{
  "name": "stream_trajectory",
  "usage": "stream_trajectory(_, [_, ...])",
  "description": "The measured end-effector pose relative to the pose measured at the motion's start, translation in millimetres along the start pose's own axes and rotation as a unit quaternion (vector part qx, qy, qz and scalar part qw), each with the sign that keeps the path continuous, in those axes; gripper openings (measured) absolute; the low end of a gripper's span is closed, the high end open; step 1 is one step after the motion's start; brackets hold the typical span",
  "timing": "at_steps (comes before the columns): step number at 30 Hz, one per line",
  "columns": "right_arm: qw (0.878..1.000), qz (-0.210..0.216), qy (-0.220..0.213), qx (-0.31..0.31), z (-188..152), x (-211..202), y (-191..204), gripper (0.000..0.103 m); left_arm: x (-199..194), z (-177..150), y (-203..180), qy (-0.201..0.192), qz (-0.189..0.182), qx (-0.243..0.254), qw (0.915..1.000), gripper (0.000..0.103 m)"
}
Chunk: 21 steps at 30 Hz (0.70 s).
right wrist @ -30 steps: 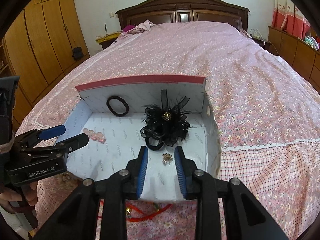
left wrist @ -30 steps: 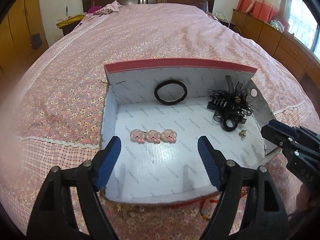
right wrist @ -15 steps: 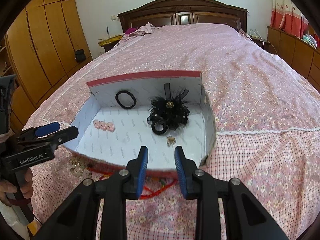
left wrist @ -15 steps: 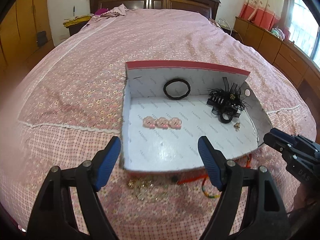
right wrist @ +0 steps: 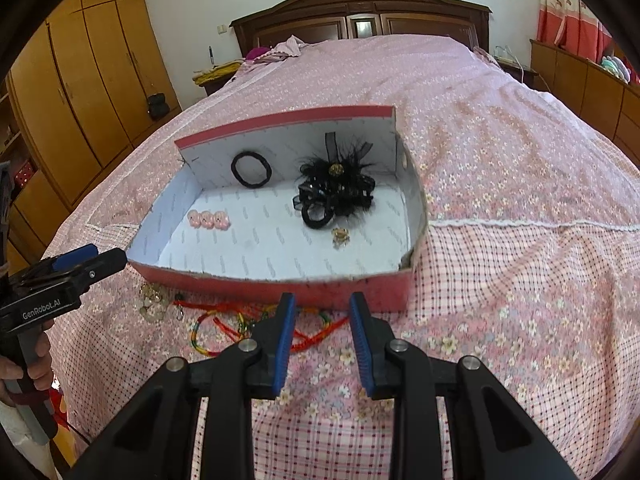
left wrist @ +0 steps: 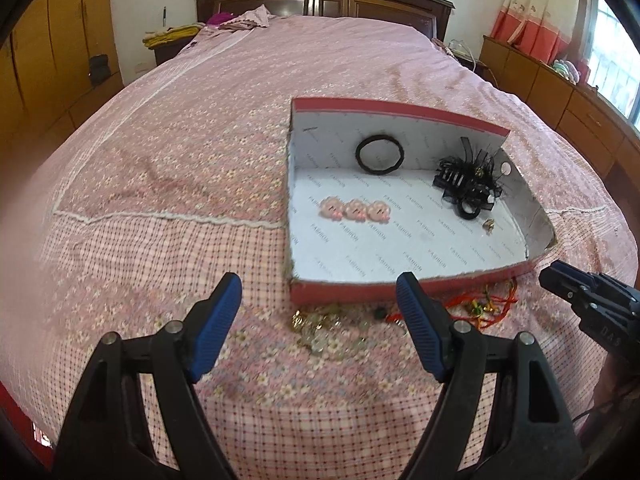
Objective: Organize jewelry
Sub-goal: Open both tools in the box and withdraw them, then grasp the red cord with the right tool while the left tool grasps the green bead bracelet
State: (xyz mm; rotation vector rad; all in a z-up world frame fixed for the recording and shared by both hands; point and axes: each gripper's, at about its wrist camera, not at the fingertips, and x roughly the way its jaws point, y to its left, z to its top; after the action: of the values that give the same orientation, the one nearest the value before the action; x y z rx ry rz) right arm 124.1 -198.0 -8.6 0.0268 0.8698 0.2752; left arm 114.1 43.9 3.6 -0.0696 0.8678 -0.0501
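Observation:
A red box with a white inside [left wrist: 360, 294] [right wrist: 280, 286] lies on the bed. In it are a black hair tie [left wrist: 379, 155] [right wrist: 251, 169], a pink pig clip [left wrist: 355, 210] [right wrist: 209, 219], a black feather hairpiece [left wrist: 468, 184] [right wrist: 336, 188] and a small gold trinket [left wrist: 489, 224] [right wrist: 340, 235]. In front of the box lie a clear-bead bracelet [left wrist: 324, 332] [right wrist: 152, 300] and red and rainbow cords [left wrist: 480, 306] [right wrist: 240, 322]. My left gripper [left wrist: 320, 320] is open and empty above the beads. My right gripper [right wrist: 322, 340] is open, narrower, empty, above the cords.
The pink floral bedspread [left wrist: 180, 160] covers the whole bed. A dark wooden headboard [right wrist: 360, 16] is at the far end. Wooden wardrobes [right wrist: 80, 80] stand on the left, low cabinets [left wrist: 560, 92] on the right.
Both grippers have pulled back from the box toward the near edge of the bed, bringing the beads and cords in front of the box into view. Both stay open and empty.

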Motion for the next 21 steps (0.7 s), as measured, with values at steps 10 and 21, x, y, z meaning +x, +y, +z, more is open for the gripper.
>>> stream_trajectory(10, [1.0,0.001,0.024,0.004,-12.9,13.7,-2.4,0.03,9.0,-14.5,9.4,0.018,0.006,-0.008,0.9998,0.072])
stream_trajectory(21, [0.999,-0.002,0.045,0.004,-15.2,36.5,-2.2,0.03,16.0,-26.4,15.7,0.031,0.007,-0.012,0.9994,0.072])
